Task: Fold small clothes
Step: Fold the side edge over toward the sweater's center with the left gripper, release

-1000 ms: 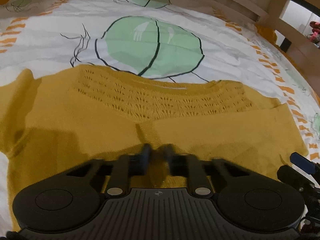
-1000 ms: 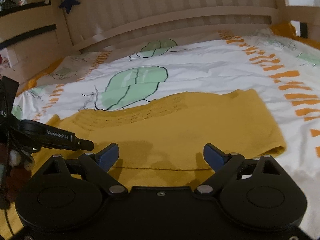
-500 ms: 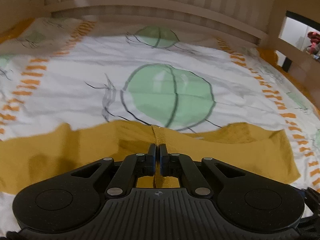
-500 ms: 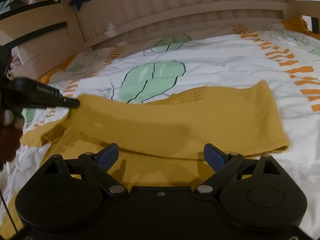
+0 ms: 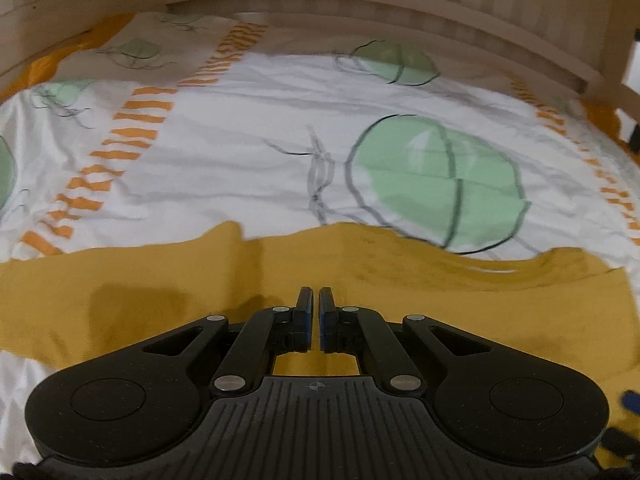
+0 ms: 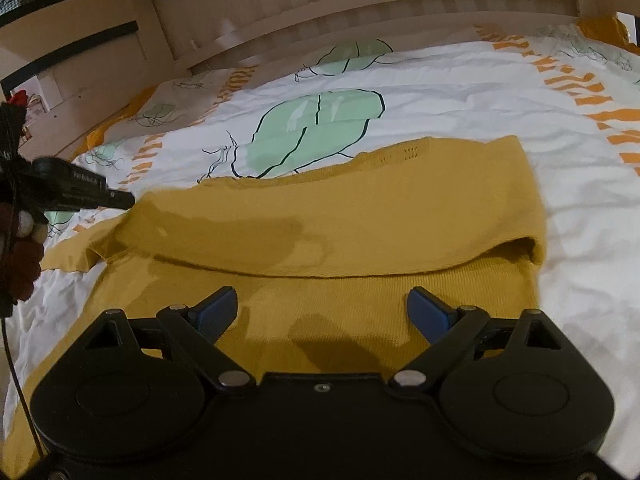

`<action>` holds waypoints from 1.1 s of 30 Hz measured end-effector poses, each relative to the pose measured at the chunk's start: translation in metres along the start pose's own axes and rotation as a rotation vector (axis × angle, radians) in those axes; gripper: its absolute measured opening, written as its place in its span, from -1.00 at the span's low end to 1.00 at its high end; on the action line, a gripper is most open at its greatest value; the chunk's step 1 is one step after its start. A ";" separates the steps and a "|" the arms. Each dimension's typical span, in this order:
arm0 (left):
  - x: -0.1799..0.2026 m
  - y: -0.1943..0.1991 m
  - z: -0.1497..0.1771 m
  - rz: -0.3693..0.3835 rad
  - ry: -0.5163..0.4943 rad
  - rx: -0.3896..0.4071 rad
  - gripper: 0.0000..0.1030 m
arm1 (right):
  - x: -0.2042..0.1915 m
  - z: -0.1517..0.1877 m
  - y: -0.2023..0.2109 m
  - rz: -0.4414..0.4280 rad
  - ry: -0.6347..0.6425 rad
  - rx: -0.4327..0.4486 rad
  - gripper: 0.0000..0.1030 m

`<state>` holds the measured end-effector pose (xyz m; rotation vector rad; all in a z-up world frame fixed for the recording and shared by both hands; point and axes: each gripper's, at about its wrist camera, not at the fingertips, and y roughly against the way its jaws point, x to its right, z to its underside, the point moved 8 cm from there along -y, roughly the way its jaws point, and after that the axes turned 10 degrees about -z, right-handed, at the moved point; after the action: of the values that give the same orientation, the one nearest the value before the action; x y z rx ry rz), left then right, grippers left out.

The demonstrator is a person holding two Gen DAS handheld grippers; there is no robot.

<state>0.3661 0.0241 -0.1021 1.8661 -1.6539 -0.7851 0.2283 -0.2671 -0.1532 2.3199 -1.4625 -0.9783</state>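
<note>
Lettering runs in white along the side of the left tool (image 6: 120,199), too blurred to read for certain. That tool's jaws are clenched, and at the far left of the right wrist view its tip meets the raised fold of the mustard knitted sweater (image 6: 360,216), apparently pinching it. The sweater lies on the bed's printed sheet (image 6: 460,92), its near half doubled over toward the neckline. The right tool (image 6: 322,310) hangs released, jaws wide, over the sweater's near edge.

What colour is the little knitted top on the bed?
Mustard yellow, plain, with an openwork knit band near its far edge. The knitted top shows best in the right wrist view.
</note>
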 end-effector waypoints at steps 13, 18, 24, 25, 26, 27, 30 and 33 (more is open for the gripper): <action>-0.013 -0.015 0.021 0.017 0.031 -0.079 -0.91 | 0.002 0.005 -0.004 0.019 -0.006 -0.023 0.84; -0.001 -0.014 0.029 0.057 0.009 -0.098 -0.45 | 0.001 0.006 -0.006 0.025 0.010 -0.025 0.87; 0.017 -0.029 0.038 0.070 -0.015 -0.127 -0.25 | 0.000 0.006 -0.006 0.025 0.014 -0.025 0.88; 0.019 -0.030 0.037 0.068 -0.016 -0.119 -0.21 | 0.000 0.006 -0.006 0.024 0.012 -0.024 0.88; 0.020 -0.031 0.037 0.068 -0.016 -0.115 -0.16 | -0.001 0.006 -0.006 0.024 0.010 -0.023 0.88; 0.022 -0.032 0.036 0.068 -0.019 -0.112 -0.18 | -0.001 0.006 -0.006 0.023 0.009 -0.023 0.88; 0.028 -0.029 0.036 0.060 -0.064 -0.091 -0.84 | -0.001 0.006 -0.007 0.023 0.011 -0.024 0.89; 0.031 -0.020 0.031 0.047 -0.111 -0.035 -0.95 | -0.001 0.006 -0.006 0.023 0.010 -0.023 0.89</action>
<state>0.3607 -0.0048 -0.1404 1.7818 -1.7341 -0.9060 0.2284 -0.2622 -0.1607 2.2838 -1.4635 -0.9705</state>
